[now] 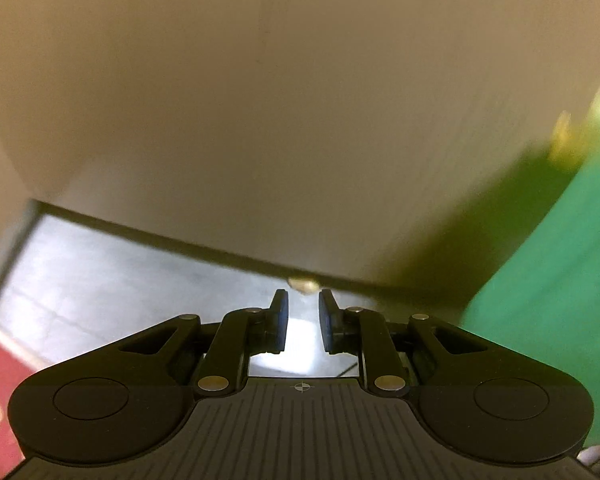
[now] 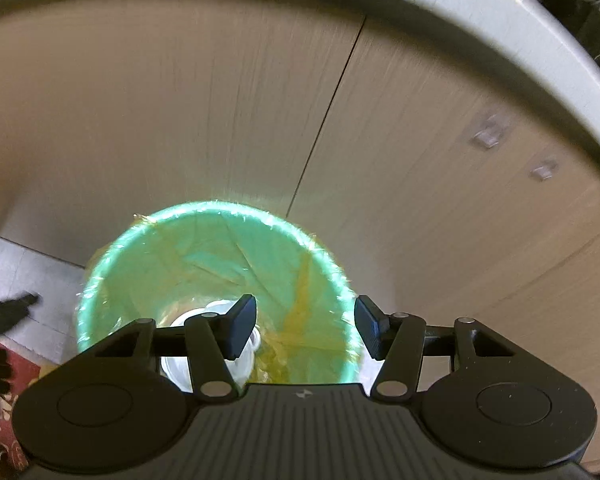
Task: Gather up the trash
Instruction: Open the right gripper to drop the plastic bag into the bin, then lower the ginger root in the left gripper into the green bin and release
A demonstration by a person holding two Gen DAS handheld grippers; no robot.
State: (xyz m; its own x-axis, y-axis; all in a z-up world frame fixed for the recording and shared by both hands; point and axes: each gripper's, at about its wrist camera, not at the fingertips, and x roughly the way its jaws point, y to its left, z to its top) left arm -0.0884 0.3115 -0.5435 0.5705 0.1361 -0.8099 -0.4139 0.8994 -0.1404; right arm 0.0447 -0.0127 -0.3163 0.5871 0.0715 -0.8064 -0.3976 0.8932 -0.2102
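Black linkage of my left tool (image 1: 303,300) fills the bottom of its view, jaws a narrow gap apart, nothing between them. Small pale scrap (image 1: 302,284) lies on the grey floor (image 1: 112,280) straight ahead of the tips, right at the foot of the beige cabinet front (image 1: 260,120); blurred, so I can't tell what it is or which way its long side runs. Judging it the next piece of trash, left side is nearer, approach is straight forward and down. Green bin (image 2: 220,276) with yellowish liner sits against the cabinet, off to the right of the left tool. Right tool (image 2: 305,326) hovers over the bin mouth, jaws well apart and empty; white crumpled stuff (image 2: 220,312) already lies at the bin bottom. Red patterned mat (image 1: 4,392) at lower left. No readable brand, label or writing anywhere.
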